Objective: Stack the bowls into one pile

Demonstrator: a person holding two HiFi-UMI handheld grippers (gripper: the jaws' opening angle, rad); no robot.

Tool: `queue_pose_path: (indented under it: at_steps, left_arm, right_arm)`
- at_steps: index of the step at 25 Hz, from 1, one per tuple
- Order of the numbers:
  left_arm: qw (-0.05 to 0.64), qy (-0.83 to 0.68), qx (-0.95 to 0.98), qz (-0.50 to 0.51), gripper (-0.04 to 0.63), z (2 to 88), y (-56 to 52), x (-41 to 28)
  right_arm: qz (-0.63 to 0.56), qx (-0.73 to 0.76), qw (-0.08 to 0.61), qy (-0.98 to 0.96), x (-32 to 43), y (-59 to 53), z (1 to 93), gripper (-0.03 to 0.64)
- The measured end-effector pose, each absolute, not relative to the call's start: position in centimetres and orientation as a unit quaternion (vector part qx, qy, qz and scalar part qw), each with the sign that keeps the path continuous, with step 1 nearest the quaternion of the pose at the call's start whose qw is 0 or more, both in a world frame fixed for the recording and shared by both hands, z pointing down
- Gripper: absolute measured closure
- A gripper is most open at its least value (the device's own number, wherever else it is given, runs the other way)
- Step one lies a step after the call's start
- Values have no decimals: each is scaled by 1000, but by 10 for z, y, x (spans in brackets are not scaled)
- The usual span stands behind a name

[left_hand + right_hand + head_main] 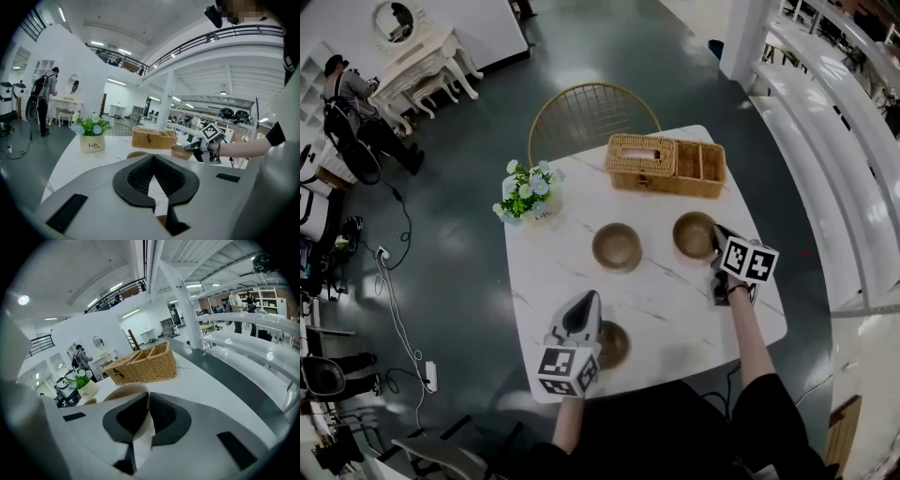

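Three brown bowls sit on the white marble table (675,300). My right gripper (715,232) is shut on the near rim of the right bowl (692,234); in the right gripper view that bowl's cream wall (123,392) runs down between the pads of this gripper (148,397). The middle bowl (617,247) stands free. The third bowl (614,344) lies by the front edge, just right of and partly under my left gripper (586,298). In the left gripper view this gripper's (152,157) tips meet with nothing between them, and the near bowl (161,220) shows below them.
A wicker basket (666,164) stands at the table's far side and a pot of flowers (528,192) at the far left corner. A gold wire chair (591,112) is behind the table. A person stands far off by a white dresser (417,56).
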State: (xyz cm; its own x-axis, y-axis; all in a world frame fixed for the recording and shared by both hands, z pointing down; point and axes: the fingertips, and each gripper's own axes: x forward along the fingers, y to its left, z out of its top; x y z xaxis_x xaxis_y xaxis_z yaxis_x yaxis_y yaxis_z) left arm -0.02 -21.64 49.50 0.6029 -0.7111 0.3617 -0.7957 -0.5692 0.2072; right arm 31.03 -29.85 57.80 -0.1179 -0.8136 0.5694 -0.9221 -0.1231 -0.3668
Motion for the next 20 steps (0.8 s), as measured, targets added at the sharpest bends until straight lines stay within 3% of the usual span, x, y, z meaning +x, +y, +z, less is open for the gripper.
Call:
queue_pose_path:
  at_steps: [20]
  left_arm:
    - [173,-482,851,116,580,493,-204,-45]
  right_arm:
    - [353,585,36,-729,206,-335,538,591]
